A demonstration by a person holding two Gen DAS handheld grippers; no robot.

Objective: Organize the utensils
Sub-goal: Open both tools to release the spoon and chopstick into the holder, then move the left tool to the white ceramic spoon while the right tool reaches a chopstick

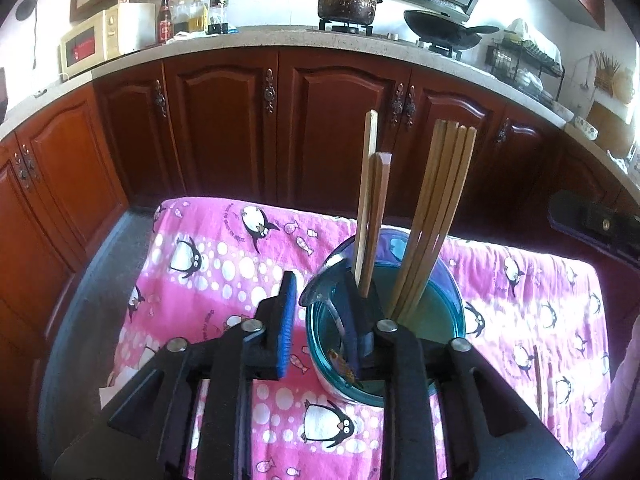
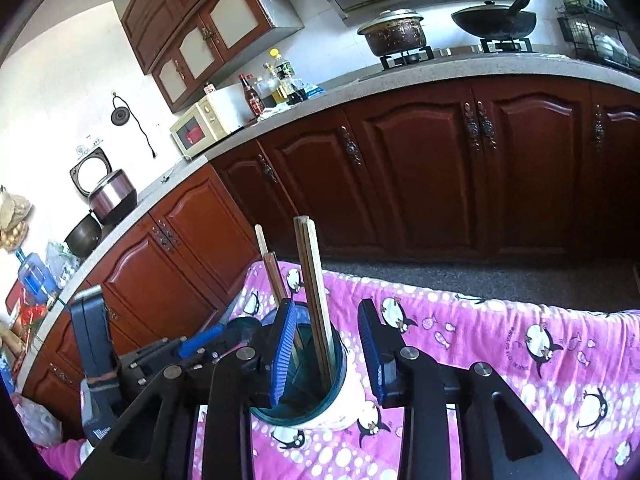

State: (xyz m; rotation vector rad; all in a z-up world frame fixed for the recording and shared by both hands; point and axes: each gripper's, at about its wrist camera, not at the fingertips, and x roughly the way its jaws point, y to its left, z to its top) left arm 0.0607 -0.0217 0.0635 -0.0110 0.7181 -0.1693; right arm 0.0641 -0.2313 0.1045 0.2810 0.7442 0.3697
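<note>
A teal-rimmed cup (image 1: 454, 300) stands on a pink penguin cloth (image 1: 224, 256). It holds a bundle of wooden chopsticks (image 1: 436, 220), a separate pair (image 1: 370, 208) and a metal spoon (image 1: 320, 286) that leans on the rim. My left gripper (image 1: 320, 280) is open, one finger inside the cup and one outside, with the spoon loose between them. In the right wrist view my right gripper (image 2: 325, 304) is open above the cup (image 2: 348, 400), and the chopsticks (image 2: 314, 280) stand free between its fingers.
A single chopstick (image 1: 537, 380) lies on the cloth to the right of the cup. Dark wooden cabinets (image 1: 332, 128) and a counter with a microwave (image 1: 92, 40), bottles, a pot and a wok stand behind. The grey floor (image 2: 480, 280) lies beyond the cloth's far edge.
</note>
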